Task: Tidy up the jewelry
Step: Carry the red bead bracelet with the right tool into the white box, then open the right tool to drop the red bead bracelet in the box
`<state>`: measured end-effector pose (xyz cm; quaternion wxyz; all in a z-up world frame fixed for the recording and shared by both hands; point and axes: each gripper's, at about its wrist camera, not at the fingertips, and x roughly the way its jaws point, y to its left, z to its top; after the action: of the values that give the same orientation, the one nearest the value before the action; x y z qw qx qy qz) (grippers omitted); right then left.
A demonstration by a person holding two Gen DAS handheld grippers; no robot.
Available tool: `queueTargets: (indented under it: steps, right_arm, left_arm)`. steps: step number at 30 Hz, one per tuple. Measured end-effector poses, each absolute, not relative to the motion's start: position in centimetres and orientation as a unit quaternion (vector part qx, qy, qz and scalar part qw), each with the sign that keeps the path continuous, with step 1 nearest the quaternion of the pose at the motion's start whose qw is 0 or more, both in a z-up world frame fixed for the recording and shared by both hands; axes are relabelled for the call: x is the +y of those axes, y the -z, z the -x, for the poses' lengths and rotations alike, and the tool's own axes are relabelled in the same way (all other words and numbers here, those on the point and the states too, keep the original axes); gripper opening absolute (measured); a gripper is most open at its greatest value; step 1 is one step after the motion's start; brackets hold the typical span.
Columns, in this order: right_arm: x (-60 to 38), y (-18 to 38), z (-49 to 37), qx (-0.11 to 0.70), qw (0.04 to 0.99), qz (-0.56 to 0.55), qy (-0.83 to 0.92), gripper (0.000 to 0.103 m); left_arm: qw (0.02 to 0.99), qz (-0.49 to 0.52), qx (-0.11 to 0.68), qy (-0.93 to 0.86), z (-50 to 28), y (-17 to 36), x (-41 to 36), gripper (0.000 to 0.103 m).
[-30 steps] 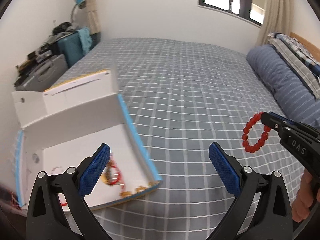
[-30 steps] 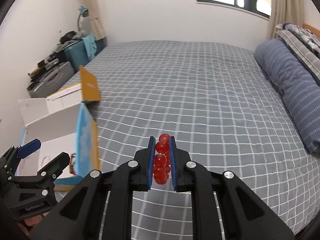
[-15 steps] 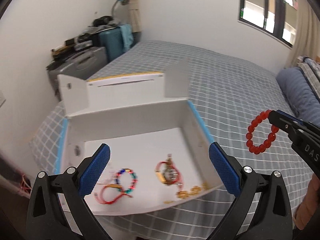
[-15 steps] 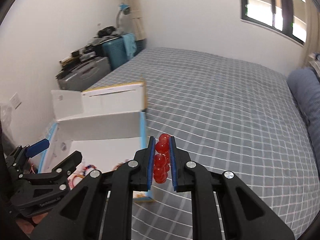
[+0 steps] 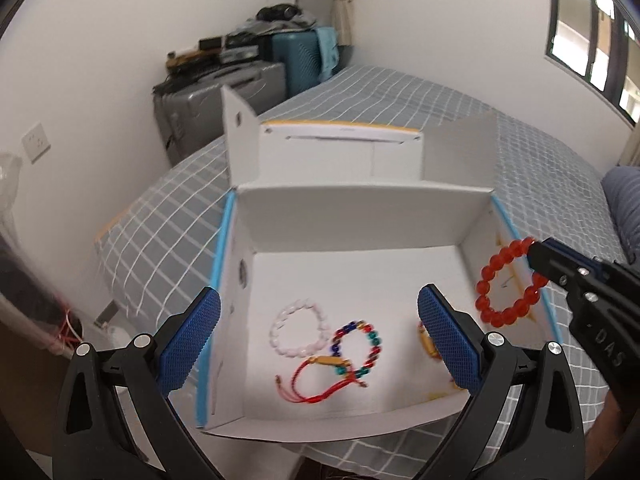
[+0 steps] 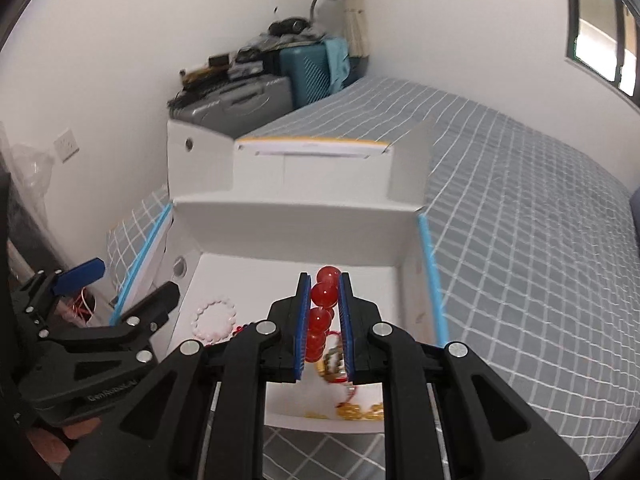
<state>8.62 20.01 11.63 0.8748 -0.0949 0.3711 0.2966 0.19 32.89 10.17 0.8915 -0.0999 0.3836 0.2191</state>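
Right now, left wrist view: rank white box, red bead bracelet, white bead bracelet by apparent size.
1. White box, far largest.
2. Red bead bracelet and white bead bracelet look alike; the red one hangs nearer the camera, so unranked.

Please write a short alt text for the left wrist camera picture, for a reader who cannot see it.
The right gripper holds a red bead bracelet in the air over the right wall of an open white box on a checked bed. The box holds a white bead bracelet, a multicoloured bead bracelet and a red cord. The left gripper is open and empty in the foreground.
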Motion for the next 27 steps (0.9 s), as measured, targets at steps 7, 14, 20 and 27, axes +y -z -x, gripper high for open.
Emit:
queueTargets:
  steps: [7,14,20,27]
  right_arm:
    - [22.5,-7.3,-9.7,0.411,0.857,0.101,-0.296,0.013]
    - [23.1,-4.7,-10.6,0.440,0.844,0.109,-0.287,0.013]
    - [22.6,-4.2,-10.8,0.447,0.841,0.113,-0.285,0.014]
    - [20.8,-6.2,-10.1,0.416,0.856,0.102,-0.289,0.046]
  left_arm:
    - [0.882,0.113,0.398,-0.225,0.3,-8.3,34.6,0.097]
    - [0.876,0.116,0.409,-0.227,0.2,-7.1,35.2,0.097]
    - [0.876,0.113,0.412,-0.222,0.1,-6.9,34.8,0.097]
    - [0.880,0.112,0.407,-0.218,0.8,-7.5,33.9,0.097]
